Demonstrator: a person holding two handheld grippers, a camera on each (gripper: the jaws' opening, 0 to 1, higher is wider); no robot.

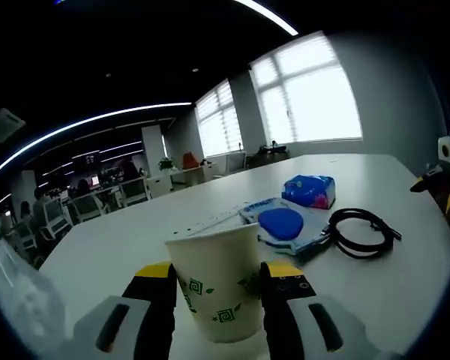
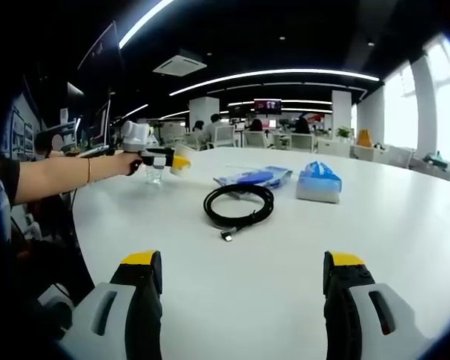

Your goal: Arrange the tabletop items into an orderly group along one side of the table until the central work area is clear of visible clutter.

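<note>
A white paper cup (image 1: 217,289) with green swirl marks stands upright between my left gripper's (image 1: 217,279) jaws, which press on its two sides. In the right gripper view the same gripper (image 2: 156,157), held by a person's hand, carries the cup (image 2: 181,160) near the table's far left side. My right gripper (image 2: 244,266) is open over bare table, with the black cable coil (image 2: 238,204) lying ahead of it. Beyond the coil are a blue mouse on a blue-and-white pack (image 2: 253,178) and a blue tissue pack (image 2: 319,182).
A clear plastic bottle (image 1: 15,292) stands just left of the cup, and it is seen again as the bottle (image 2: 154,175) under the hand. The coil (image 1: 360,232), mouse pack (image 1: 281,223) and tissue pack (image 1: 310,190) sit mid-table. Office chairs and desks lie beyond the white table (image 2: 405,225).
</note>
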